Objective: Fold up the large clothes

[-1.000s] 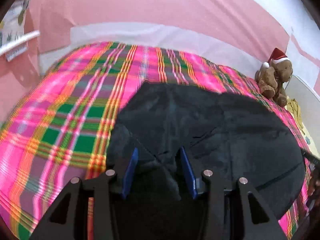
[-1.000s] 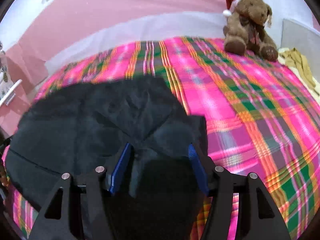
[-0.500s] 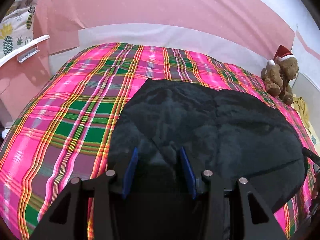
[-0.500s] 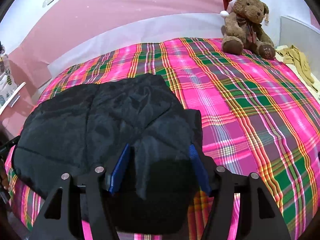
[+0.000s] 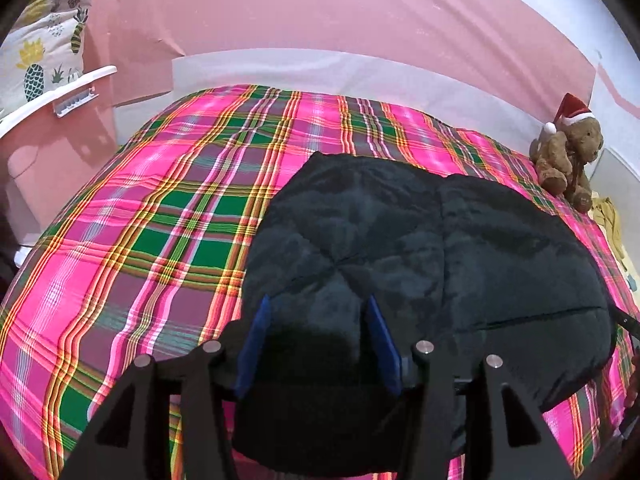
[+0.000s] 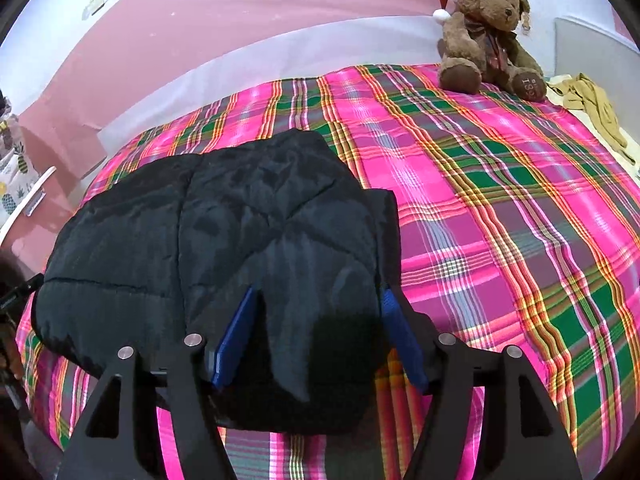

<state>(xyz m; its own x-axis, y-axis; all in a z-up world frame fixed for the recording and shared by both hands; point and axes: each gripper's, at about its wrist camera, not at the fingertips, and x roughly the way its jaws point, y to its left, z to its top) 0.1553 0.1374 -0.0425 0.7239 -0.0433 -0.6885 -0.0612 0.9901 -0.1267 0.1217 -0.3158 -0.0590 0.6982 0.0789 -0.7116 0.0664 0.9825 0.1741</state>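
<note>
The left gripper (image 5: 318, 310) fills the lower middle of the left wrist frame, its two black linkage arms rising from the bottom edge and its blue pads (image 5: 256, 334) parted, with dark fabric bunched between them and touching both. The right gripper (image 6: 318, 300) sits likewise at the lower middle of the right wrist frame, its blue fingers (image 6: 234, 336) spread a little wider, each pressed against a thick fold of the same dark fabric. Both point forward and slightly downward. No hand or wrist shows clearly behind either tool
</note>
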